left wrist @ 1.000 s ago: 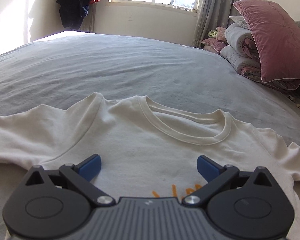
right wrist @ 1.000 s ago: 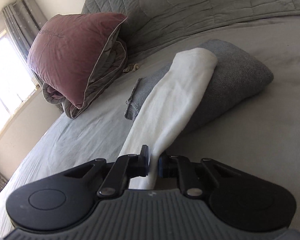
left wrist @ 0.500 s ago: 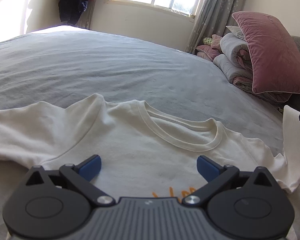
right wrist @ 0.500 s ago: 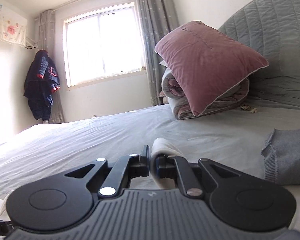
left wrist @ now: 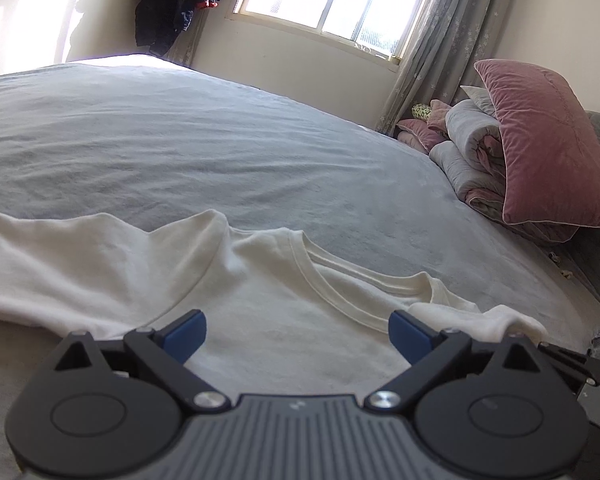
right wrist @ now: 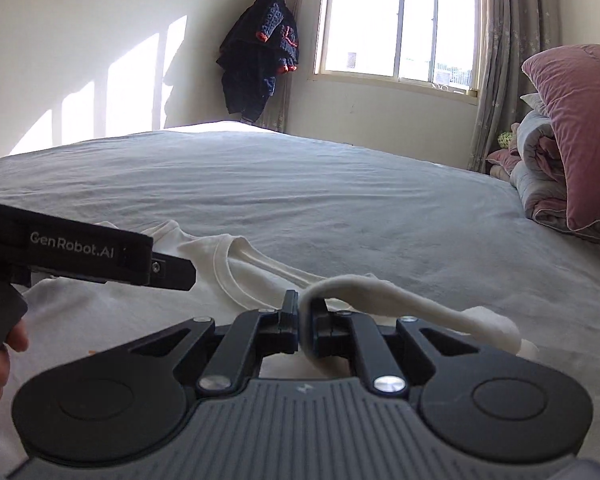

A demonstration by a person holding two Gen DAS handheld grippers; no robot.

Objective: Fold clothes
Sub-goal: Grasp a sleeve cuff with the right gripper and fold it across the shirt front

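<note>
A cream long-sleeved shirt (left wrist: pixel 260 304) lies flat on the grey bed (left wrist: pixel 220 152), collar toward the window. My left gripper (left wrist: pixel 296 336) is open and empty, low over the chest of the shirt. My right gripper (right wrist: pixel 306 328) is shut on the shirt's right sleeve (right wrist: pixel 380 292), which is folded in over the shirt body beside the collar (right wrist: pixel 236 276). The folded sleeve shows in the left wrist view (left wrist: pixel 480 316) at the right. The left gripper's body (right wrist: pixel 80 252) shows in the right wrist view at the left.
A pink pillow (left wrist: pixel 540 144) leans on rolled grey quilts (left wrist: pixel 468 152) at the right of the bed. A dark jacket (right wrist: pixel 260 60) hangs in the corner by the window (right wrist: pixel 396 20). The grey sheet stretches wide beyond the shirt.
My right gripper has swung the sleeve from the folded grey clothes at the right inward over the shirt body. My left gripper has tilted up slightly and stayed open over the chest.
</note>
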